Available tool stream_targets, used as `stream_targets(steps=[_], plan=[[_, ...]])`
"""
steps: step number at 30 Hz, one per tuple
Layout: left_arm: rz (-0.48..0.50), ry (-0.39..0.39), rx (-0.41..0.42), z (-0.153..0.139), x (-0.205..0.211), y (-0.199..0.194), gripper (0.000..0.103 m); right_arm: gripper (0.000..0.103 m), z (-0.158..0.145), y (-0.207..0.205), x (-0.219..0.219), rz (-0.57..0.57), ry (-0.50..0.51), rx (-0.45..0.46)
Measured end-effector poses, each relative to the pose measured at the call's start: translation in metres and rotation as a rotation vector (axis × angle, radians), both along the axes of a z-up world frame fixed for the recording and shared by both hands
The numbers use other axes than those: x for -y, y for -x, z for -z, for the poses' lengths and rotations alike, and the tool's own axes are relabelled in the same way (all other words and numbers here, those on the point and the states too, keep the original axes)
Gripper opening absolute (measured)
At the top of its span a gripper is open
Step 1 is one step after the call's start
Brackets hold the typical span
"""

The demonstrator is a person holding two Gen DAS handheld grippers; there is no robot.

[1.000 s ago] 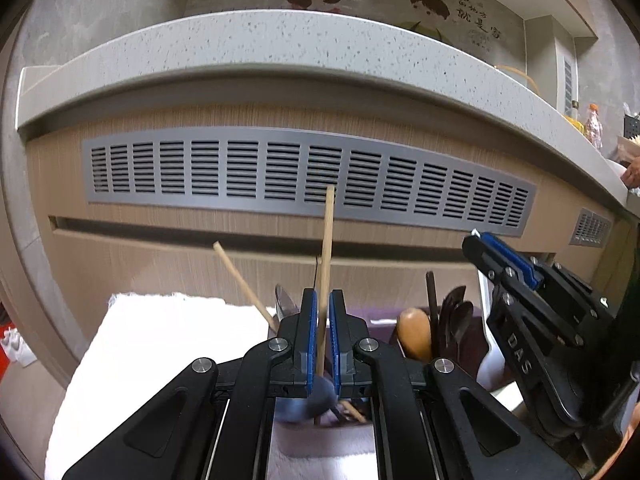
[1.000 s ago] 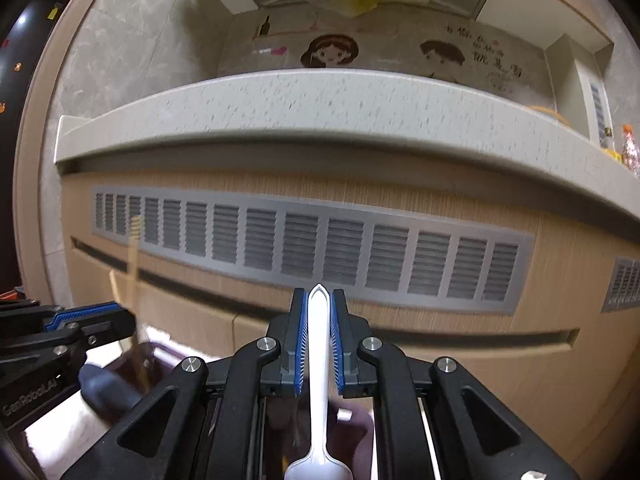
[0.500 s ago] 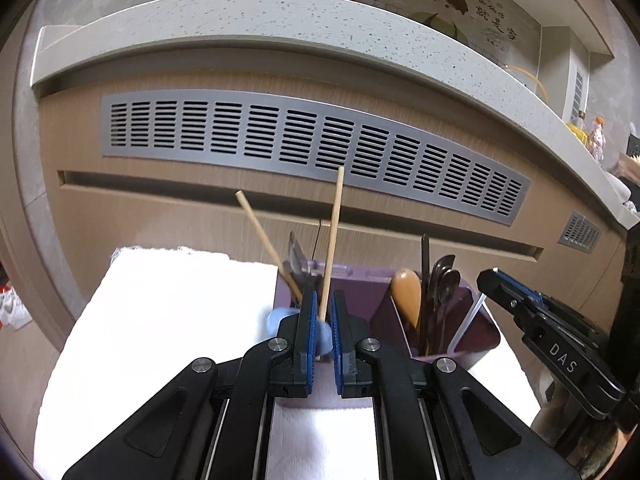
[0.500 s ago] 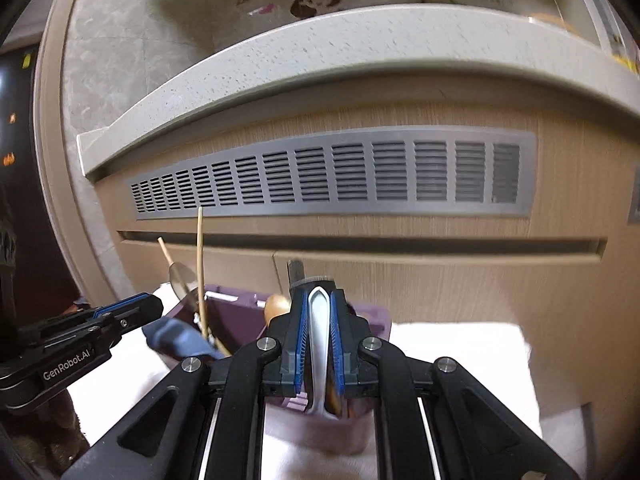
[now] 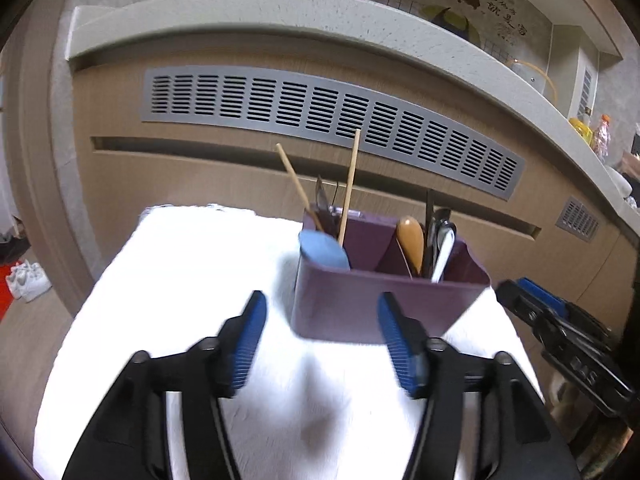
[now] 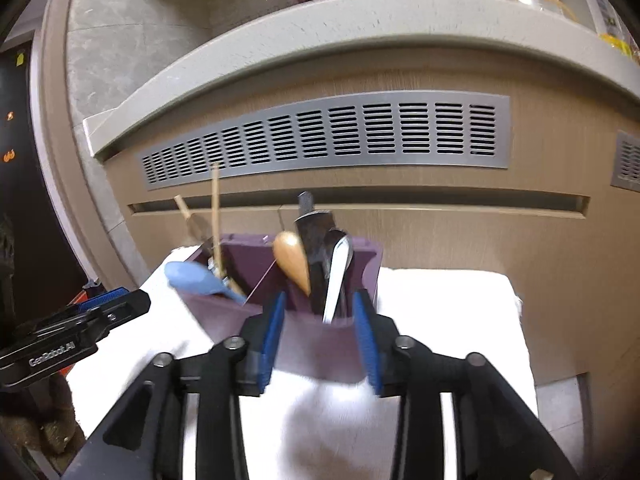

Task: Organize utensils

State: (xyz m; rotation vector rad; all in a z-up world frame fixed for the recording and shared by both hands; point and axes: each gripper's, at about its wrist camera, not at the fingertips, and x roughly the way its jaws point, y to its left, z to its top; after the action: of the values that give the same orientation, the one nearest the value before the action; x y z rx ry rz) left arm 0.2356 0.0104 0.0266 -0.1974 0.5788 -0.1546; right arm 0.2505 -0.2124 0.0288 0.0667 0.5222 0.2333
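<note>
A purple utensil holder (image 5: 360, 300) stands on a white cloth (image 5: 180, 280); it also shows in the right wrist view (image 6: 320, 344). Its left compartment holds a blue spoon (image 5: 322, 249) and two wooden chopsticks (image 5: 349, 184). Its right compartment holds a wooden spoon (image 5: 411, 242), dark utensils and a white spoon (image 5: 443, 256). My left gripper (image 5: 320, 344) is open and empty, just in front of the holder. My right gripper (image 6: 320, 336) is open and empty, its fingers on either side of the holder's near corner, below the white spoon (image 6: 336, 280).
A wooden cabinet front with a long grey vent grille (image 5: 320, 120) rises right behind the cloth, under a speckled stone counter edge (image 5: 280, 12). The cloth's edges drop off at left and right. The right gripper shows at the right of the left wrist view (image 5: 560, 336).
Both grippers opened and drew back from the holder. The left let go of the chopstick and the right let go of the white spoon; both now stand in the holder.
</note>
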Motion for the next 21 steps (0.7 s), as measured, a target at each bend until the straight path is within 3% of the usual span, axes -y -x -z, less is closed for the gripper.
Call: stream_targets(steps=[2,6,8,11,16,21], plan=[[-0.007,-0.021,0.024,0.001,0.0,0.019,0.074,0.053,-0.001,0.021,-0.006,0.003,0.016,0.004],[-0.028,-0.086,0.074,0.003,-0.001,0.063,0.095,0.055,0.003,0.07,-0.019,-0.008,0.073,0.012],[-0.045,-0.122,0.085,0.005,-0.002,0.083,0.101,0.07,0.004,0.086,-0.025,0.003,0.098,0.015],[-0.067,-0.148,0.067,0.013,-0.002,0.11,0.103,0.086,0.01,0.115,-0.026,0.048,0.101,0.007],[-0.118,-0.184,0.076,0.026,0.003,0.149,0.103,0.09,0.02,0.151,-0.019,0.141,0.075,0.0],[-0.093,-0.244,0.094,0.025,0.016,0.165,0.103,0.094,0.024,0.17,-0.023,0.153,0.112,0.01]])
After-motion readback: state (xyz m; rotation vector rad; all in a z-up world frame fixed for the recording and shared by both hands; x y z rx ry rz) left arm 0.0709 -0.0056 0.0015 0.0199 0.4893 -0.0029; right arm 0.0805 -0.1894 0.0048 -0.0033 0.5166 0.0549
